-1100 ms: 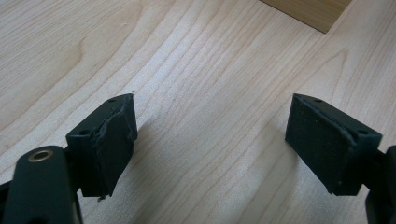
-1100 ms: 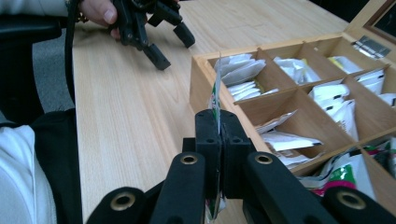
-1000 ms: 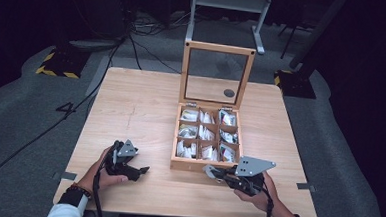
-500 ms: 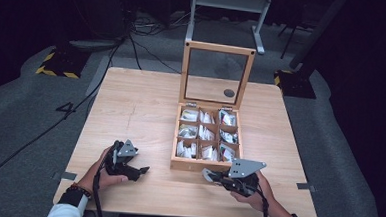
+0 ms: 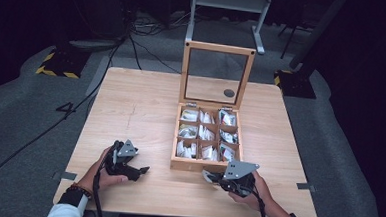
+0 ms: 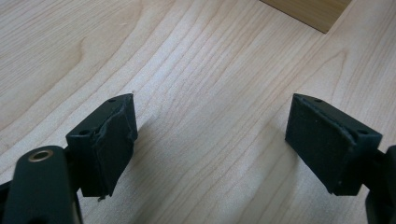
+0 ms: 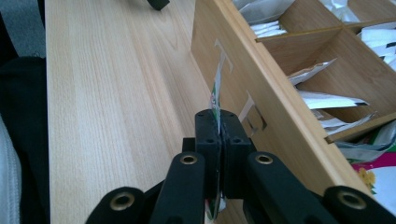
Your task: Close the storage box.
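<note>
Print on the packet (image 7: pixel 215 95) too small and edge-on to read; lower end buried between the black pads. Contents of the box (image 5: pixel 198 164) hard to sort out from above: pale packets crammed into nine compartments, none clearly told apart. Far part of the room lost in darkness beyond the metal stand (image 5: pixel 230 3).

Pale wooden table (image 5: pixel 136 105), grain running lengthwise, on grey carpet, with cables (image 5: pixel 134 43) trailing off behind. Box lid (image 5: pixel 217 73) propped upright, a framed clear pane.

Right gripper (image 7: pixel 218 122) pressed together, pinching a thin packet that stands on edge just beside the front wall of the box, near the cut-out letters. Seen from above at the front right corner of the box (image 5: pixel 208 177), low over the table. Left gripper (image 6: pixel 210 140) spread wide over bare wood, nothing between the pads, well apart from the box, resting near the table's front left (image 5: pixel 138 172).
</note>
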{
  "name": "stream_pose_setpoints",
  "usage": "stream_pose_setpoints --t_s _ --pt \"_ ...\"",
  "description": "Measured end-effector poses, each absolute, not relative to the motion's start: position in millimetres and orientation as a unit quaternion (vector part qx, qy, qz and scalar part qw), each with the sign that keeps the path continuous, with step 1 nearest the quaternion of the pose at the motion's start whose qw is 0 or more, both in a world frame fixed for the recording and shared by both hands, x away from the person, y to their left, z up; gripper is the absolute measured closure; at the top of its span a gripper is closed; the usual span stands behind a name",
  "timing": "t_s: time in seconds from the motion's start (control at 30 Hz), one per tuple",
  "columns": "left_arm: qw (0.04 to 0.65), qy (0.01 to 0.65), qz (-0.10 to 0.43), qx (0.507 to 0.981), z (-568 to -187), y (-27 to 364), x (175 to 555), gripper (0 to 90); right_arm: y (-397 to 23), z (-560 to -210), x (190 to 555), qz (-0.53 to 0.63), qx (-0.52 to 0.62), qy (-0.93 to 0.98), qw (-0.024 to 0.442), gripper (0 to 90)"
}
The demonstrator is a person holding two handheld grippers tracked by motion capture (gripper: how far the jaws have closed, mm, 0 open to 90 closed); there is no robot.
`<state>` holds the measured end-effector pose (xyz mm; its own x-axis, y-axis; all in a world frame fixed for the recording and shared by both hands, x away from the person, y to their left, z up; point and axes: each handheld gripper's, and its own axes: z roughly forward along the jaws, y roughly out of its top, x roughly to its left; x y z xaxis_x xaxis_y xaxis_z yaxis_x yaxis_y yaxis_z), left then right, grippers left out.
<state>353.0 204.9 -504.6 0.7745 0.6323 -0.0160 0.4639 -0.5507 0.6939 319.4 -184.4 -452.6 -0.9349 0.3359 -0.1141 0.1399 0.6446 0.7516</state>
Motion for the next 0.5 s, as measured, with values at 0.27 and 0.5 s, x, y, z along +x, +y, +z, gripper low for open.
stream_pose_setpoints --t_s 0.27,0.5 --pt "0.355 0.314 0.119 0.873 -504.5 205.0 353.0 17.1 -178.3 -458.1 316.1 0.387 0.120 0.906 0.122 87.4" --pt "0.355 0.314 0.119 0.873 -504.6 205.0 353.0 17.1 -174.8 -460.0 312.0 0.384 0.114 0.909 0.117 83.4"
